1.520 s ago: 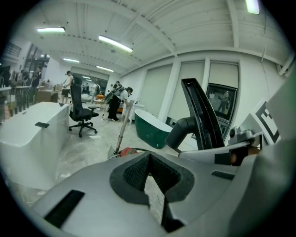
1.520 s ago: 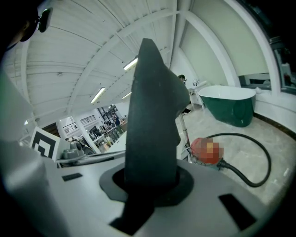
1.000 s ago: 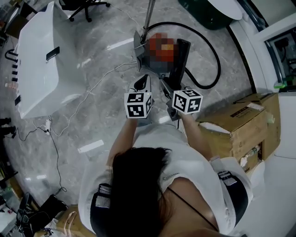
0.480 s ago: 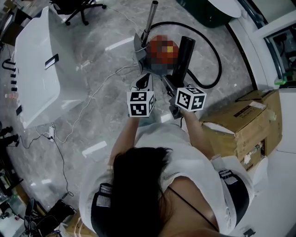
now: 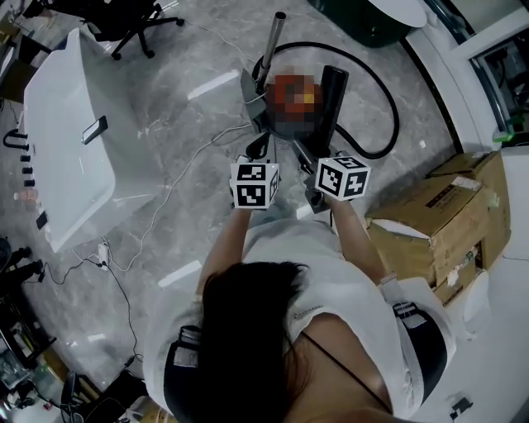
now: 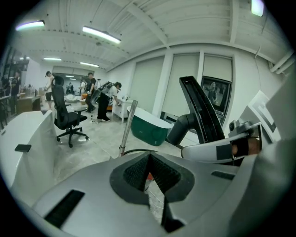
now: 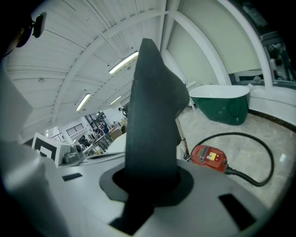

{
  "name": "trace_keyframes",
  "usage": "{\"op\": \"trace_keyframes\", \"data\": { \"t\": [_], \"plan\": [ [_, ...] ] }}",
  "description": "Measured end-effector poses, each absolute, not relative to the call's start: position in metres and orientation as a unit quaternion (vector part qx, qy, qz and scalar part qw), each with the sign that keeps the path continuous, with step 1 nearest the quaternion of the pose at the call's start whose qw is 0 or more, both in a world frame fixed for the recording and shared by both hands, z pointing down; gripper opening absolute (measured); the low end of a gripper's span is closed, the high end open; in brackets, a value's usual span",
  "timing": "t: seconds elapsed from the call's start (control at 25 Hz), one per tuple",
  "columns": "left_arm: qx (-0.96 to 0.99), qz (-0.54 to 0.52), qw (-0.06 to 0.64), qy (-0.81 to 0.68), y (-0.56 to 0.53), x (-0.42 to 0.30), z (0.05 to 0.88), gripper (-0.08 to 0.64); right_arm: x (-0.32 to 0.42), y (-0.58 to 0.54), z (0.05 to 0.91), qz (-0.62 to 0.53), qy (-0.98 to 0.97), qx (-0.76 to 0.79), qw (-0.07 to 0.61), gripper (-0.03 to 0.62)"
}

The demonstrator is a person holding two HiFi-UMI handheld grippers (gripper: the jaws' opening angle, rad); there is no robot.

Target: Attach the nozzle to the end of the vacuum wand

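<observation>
My right gripper point(image 5: 311, 157) is shut on the lower end of the black nozzle point(image 5: 326, 97), which stands up from the jaws and fills the right gripper view as a dark nozzle point(image 7: 152, 120). My left gripper point(image 5: 258, 150) hangs beside it, shut with nothing between its pads point(image 6: 150, 172). The metal vacuum wand point(image 5: 271, 45) stands upright just beyond both grippers, next to the red vacuum body point(image 7: 209, 157). In the left gripper view the wand point(image 6: 127, 127) rises ahead on the left, and the nozzle point(image 6: 201, 111) is off to the right.
A black hose point(image 5: 388, 107) loops on the marble floor right of the vacuum. A white table point(image 5: 62, 140) stands left, a cardboard box point(image 5: 434, 223) right, a green tub point(image 5: 372, 25) and an office chair point(image 5: 136, 16) beyond. Thin cables point(image 5: 157, 198) trail across the floor.
Both grippers have shifted slightly right and forward together with the person, the nozzle still in the right one. The white table has slid left in view.
</observation>
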State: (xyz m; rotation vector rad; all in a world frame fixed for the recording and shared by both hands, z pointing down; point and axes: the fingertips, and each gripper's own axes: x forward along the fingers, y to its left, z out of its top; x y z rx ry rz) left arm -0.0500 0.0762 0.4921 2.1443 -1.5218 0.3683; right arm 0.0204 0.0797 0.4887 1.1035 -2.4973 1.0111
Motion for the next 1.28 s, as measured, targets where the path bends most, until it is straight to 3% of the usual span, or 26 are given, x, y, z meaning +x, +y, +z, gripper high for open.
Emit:
{"op": "trace_keyframes", "data": {
  "t": [1.28],
  "plan": [
    [0.807, 0.137, 0.232, -0.526, 0.03, -0.067, 0.485, 0.003, 0.007, 0.036, 0.47, 0.327, -0.855, 0.395, 0.081, 0.077]
  ]
}}
